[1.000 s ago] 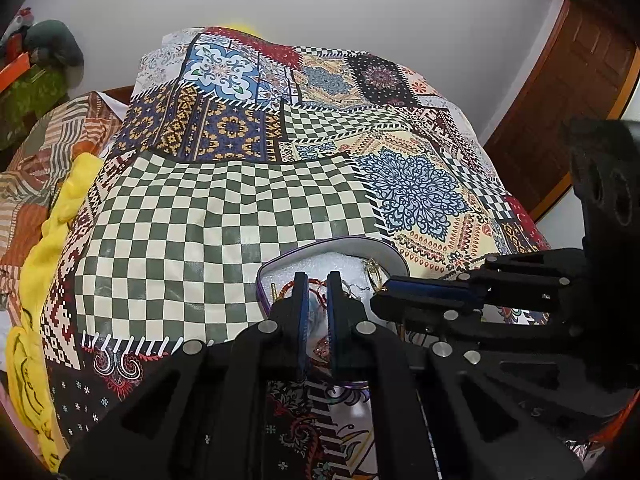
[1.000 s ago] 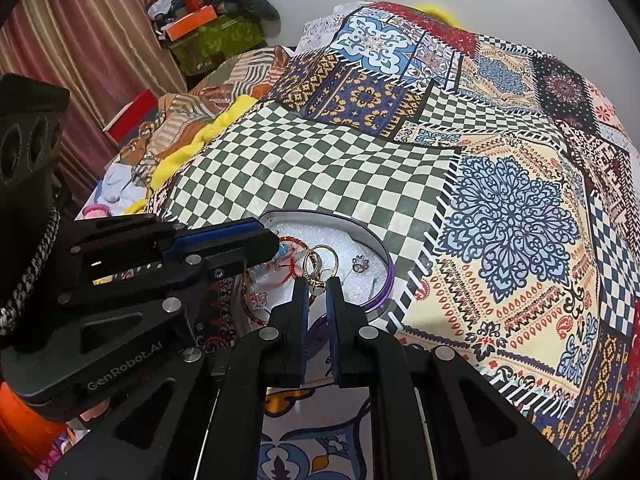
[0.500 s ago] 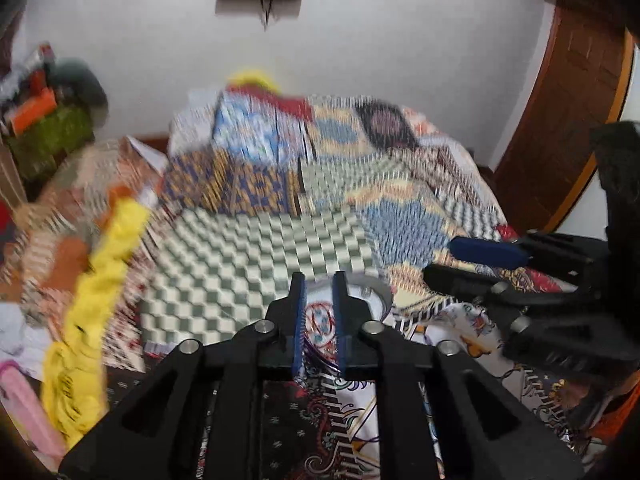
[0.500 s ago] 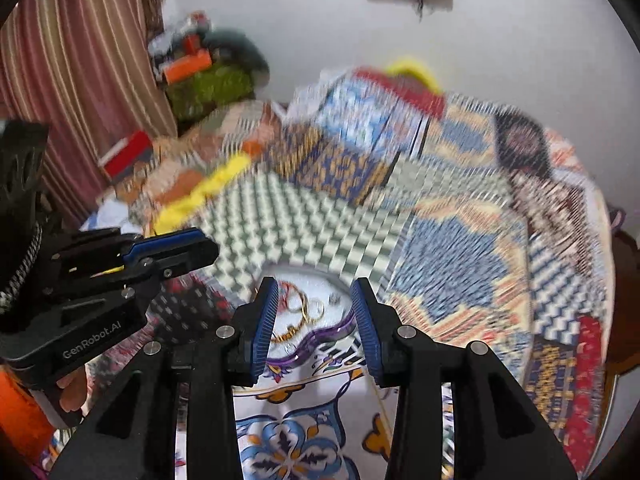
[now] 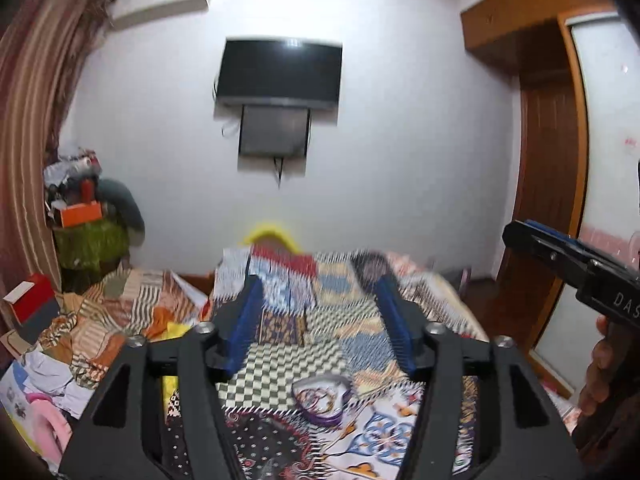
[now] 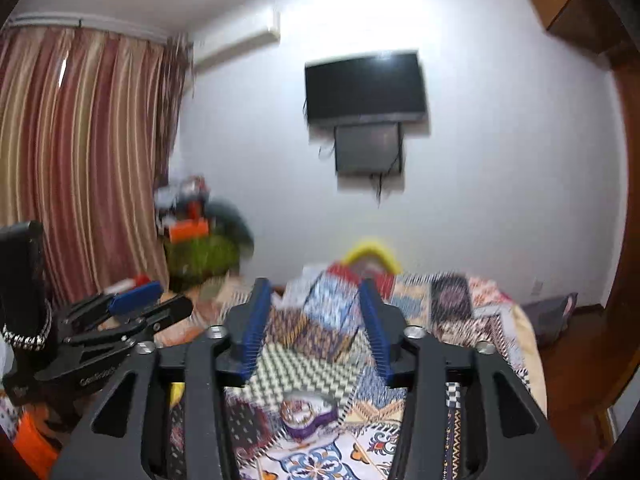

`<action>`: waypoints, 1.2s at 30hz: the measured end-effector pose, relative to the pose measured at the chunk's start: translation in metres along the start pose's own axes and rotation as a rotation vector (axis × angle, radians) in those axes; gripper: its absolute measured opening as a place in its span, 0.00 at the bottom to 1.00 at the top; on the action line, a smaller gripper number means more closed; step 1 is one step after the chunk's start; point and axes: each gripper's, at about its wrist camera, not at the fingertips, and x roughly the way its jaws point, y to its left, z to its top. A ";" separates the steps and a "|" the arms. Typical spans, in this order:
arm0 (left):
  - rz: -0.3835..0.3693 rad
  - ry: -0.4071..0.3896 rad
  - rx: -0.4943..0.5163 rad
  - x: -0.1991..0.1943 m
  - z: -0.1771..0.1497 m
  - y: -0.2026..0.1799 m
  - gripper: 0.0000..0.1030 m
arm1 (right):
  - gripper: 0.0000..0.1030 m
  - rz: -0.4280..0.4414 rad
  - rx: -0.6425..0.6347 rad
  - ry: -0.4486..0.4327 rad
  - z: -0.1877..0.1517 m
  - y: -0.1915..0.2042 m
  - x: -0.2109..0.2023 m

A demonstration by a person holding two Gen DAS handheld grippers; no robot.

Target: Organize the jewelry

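A small heart-shaped box with a purple rim (image 5: 322, 398) lies on the patchwork bedspread, with jewelry in it, blurred. It also shows in the right wrist view (image 6: 306, 416). My left gripper (image 5: 318, 324) is open and empty, raised well above and behind the box. My right gripper (image 6: 314, 326) is open and empty, also raised high behind the box. Each gripper shows at the edge of the other's view: the right one (image 5: 560, 252) and the left one (image 6: 136, 312).
The patchwork bedspread (image 5: 348, 344) covers the bed. A dark TV (image 5: 280, 72) hangs on the white wall. Clutter and clothes (image 5: 80, 320) lie to the left, with striped curtains (image 6: 80, 160). A wooden door (image 5: 552, 208) stands at the right.
Both grippers have pulled up and back from the box and tilted up toward the wall. Both jaws have opened wide; the left was shut a second ago.
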 end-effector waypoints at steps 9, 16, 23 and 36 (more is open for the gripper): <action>0.042 -0.117 0.002 -0.051 0.001 -0.014 0.94 | 0.97 -0.113 0.004 -0.103 -0.006 0.018 -0.033; 0.044 -0.098 0.016 -0.055 -0.004 -0.021 0.94 | 1.00 -0.115 0.005 -0.076 -0.010 0.013 -0.032; 0.054 -0.091 0.037 -0.059 -0.008 -0.026 0.94 | 1.00 -0.108 0.007 -0.065 -0.014 0.014 -0.035; 0.043 -0.055 0.034 -0.050 -0.013 -0.025 0.94 | 1.00 -0.105 0.035 -0.047 -0.024 0.005 -0.041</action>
